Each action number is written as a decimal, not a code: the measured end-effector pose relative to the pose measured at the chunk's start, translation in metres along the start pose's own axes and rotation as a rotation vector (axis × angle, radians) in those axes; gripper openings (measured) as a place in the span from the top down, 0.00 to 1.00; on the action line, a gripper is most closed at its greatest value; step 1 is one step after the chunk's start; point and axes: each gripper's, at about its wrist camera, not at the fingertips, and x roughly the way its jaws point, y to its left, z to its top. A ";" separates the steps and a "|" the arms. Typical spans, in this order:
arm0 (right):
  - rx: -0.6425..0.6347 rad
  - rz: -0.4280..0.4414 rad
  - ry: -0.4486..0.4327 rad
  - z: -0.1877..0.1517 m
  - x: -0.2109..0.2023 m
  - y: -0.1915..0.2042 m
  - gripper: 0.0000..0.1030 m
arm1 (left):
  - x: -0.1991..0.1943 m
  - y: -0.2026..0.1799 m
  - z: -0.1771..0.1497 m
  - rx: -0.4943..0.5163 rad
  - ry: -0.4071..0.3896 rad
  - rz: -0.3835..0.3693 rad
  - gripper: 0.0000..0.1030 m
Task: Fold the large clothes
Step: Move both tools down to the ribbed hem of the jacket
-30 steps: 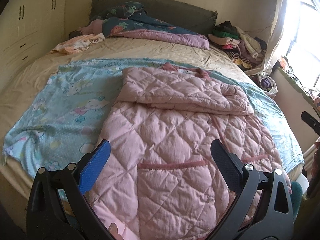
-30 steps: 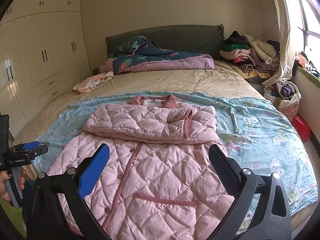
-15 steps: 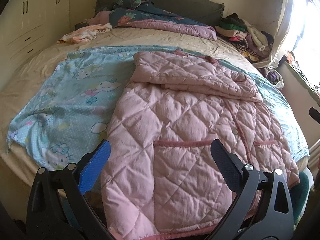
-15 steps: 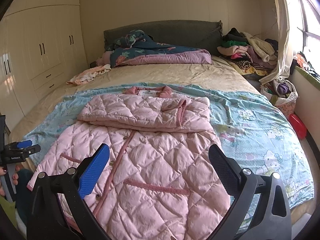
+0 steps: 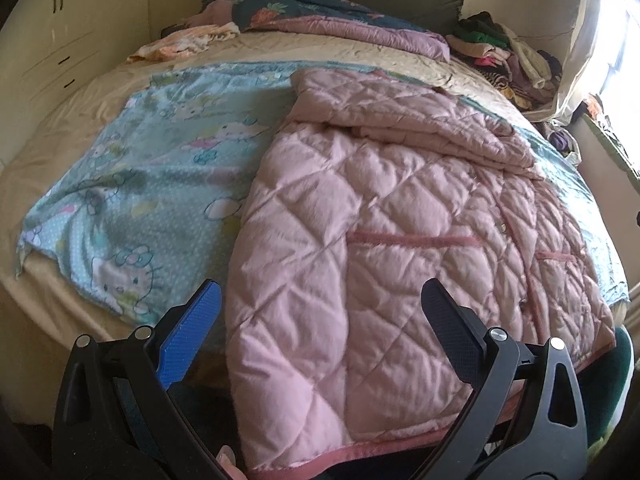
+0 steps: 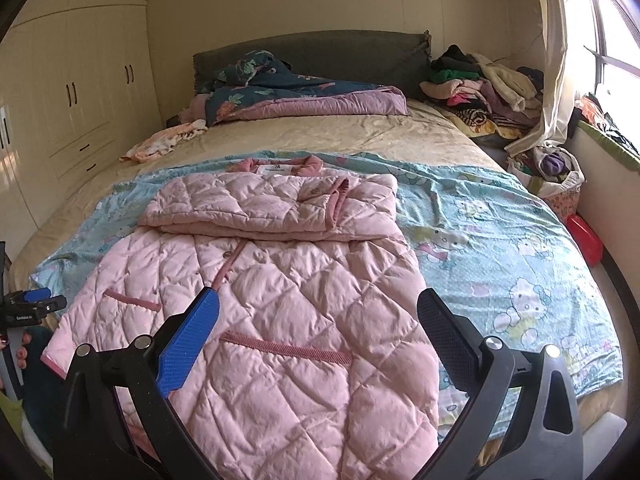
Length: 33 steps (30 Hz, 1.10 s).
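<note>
- Closest to me, the left gripper (image 5: 320, 312) hangs with its jaws spread wide and nothing between them, aimed at the near left corner of the hem. The right gripper (image 6: 318, 318) is just as wide and empty, above the lower right panel.
- I'd guess both sit low at the foot of the bed because the hem is the next thing to lift and carry up toward the collar.
- The pink quilted coat (image 6: 280, 292) lies face up and lengthwise, its hem drooping over the mattress edge, its sleeves already folded across the chest in a thick band. Thick padding like that will likely spring back unless pressed.
- It rests on a blue cartoon-print sheet (image 6: 500, 248), probably spread as a clean working surface over the beige bedspread (image 6: 320, 136).
- Further up, a dark floral duvet (image 6: 288, 92) is bunched against the grey headboard (image 6: 320, 52).
- A heap of clothes (image 6: 480, 84) waits at the far right corner beside the curtain.
- Cream wardrobes (image 6: 80, 92) line the left wall, and bright daylight comes from the window on the right.
</note>
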 end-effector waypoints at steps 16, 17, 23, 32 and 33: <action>0.002 -0.034 0.089 -0.040 0.008 -0.022 0.04 | 0.018 0.023 -0.037 -0.004 0.124 -0.044 0.09; 0.002 -0.037 0.094 -0.043 0.008 -0.024 0.04 | 0.020 0.024 -0.039 -0.001 0.133 -0.040 0.09; 0.031 -0.047 0.141 -0.062 0.012 -0.038 0.04 | 0.028 0.020 -0.041 0.023 0.154 -0.040 0.09; 0.072 -0.055 0.260 -0.100 0.024 -0.057 0.04 | 0.046 0.003 -0.046 0.100 0.223 -0.028 0.09; 0.081 -0.057 0.274 -0.103 0.025 -0.059 0.04 | 0.048 0.002 -0.047 0.108 0.230 -0.029 0.09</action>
